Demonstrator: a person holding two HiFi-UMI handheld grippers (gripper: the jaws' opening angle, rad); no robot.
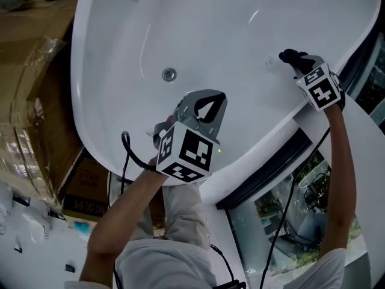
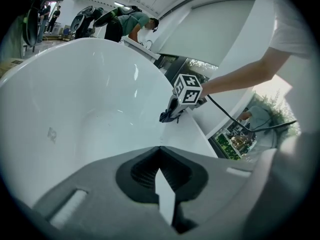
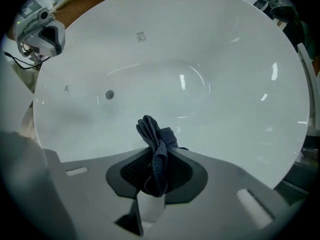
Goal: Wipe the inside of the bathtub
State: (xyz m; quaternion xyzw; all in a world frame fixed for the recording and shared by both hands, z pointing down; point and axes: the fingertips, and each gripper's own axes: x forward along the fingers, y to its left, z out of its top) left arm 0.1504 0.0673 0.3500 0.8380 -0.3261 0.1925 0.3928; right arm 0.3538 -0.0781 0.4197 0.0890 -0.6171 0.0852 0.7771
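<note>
The white bathtub (image 1: 120, 35) fills the head view, its drain (image 1: 169, 74) on the floor. A dark blue cloth (image 3: 156, 144) is pinched in my right gripper (image 3: 155, 156), which rests against the tub's inner wall near the right rim (image 1: 289, 56). The cloth (image 1: 287, 55) shows as a dark bunch at its tip. My left gripper (image 1: 219, 97) hovers over the near inner wall, jaws shut with nothing between them (image 2: 160, 151). In the left gripper view the right gripper (image 2: 172, 111) and the cloth (image 2: 166, 117) sit on the tub's side.
Plastic-wrapped cardboard boxes (image 1: 30, 101) stand to the left of the tub. A dark window frame and glass (image 1: 283, 203) run along the right. Cables (image 1: 127, 149) trail from both grippers. People (image 2: 127, 24) stand beyond the tub's far end.
</note>
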